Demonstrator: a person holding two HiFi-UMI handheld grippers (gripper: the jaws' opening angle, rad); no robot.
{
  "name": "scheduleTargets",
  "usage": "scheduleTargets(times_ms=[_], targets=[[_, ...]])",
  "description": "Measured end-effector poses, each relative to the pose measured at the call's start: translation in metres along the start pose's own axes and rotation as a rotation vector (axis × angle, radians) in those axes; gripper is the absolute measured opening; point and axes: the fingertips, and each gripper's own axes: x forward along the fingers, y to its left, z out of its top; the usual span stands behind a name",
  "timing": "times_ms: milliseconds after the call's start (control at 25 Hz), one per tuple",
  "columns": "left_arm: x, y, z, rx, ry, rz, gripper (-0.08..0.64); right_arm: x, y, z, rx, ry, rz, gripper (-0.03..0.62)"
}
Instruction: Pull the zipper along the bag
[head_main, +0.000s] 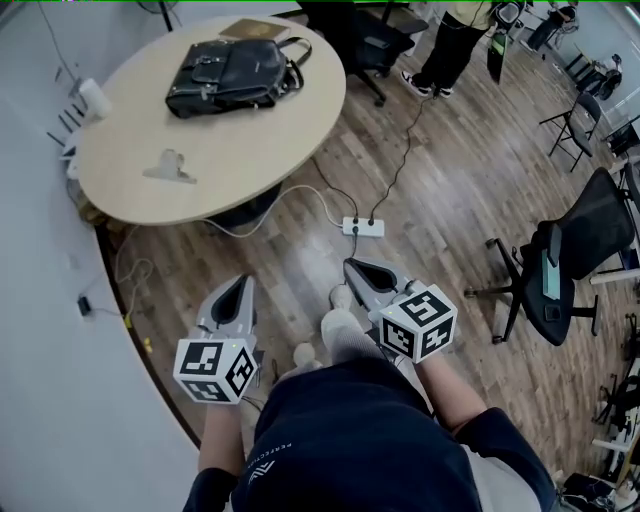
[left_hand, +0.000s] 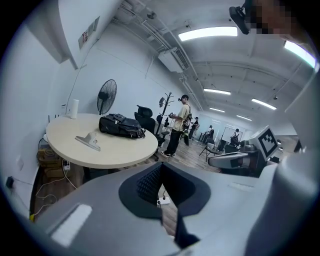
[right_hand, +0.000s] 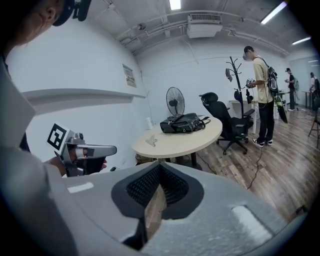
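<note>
One fan (right_hand: 175, 101) beyond bag (right_hand: 184, 123) (gripper views)

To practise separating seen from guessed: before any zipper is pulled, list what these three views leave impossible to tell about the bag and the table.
- Black bag: zipper too small and dark in all three views to find, or to call open or shut.
- Grey object on the round table: too small in every view to identify.
- Standing person: cut off by the head view's top edge.
</note>
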Motion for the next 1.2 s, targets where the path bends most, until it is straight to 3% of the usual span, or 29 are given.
scheduleTargets(times_ms=[560,800,880,1200], targets=[[0.126,-0.020,0.058,-0.012,-0.061,0.063,0.018,0.063,-0.103,0.065,-0.128,0.027,0.195,0.003],[0.158,-0.015,0.066,-0.027,-0.066,0.150,0.020,0.083,-0.136,0.077,-0.140,0.027,0.255,0.007],[0.165,-0.013,0.068,-0.031,-0.065,0.168,0.020,0.092,-0.143,0.080,-0.151,0.037,0.278,0.077],[0.180,0.015,0.080,-0.018,-0.051,0.252,0.020,0.134,-0.158,0.101,-0.152,0.011,0.297,0.094]])
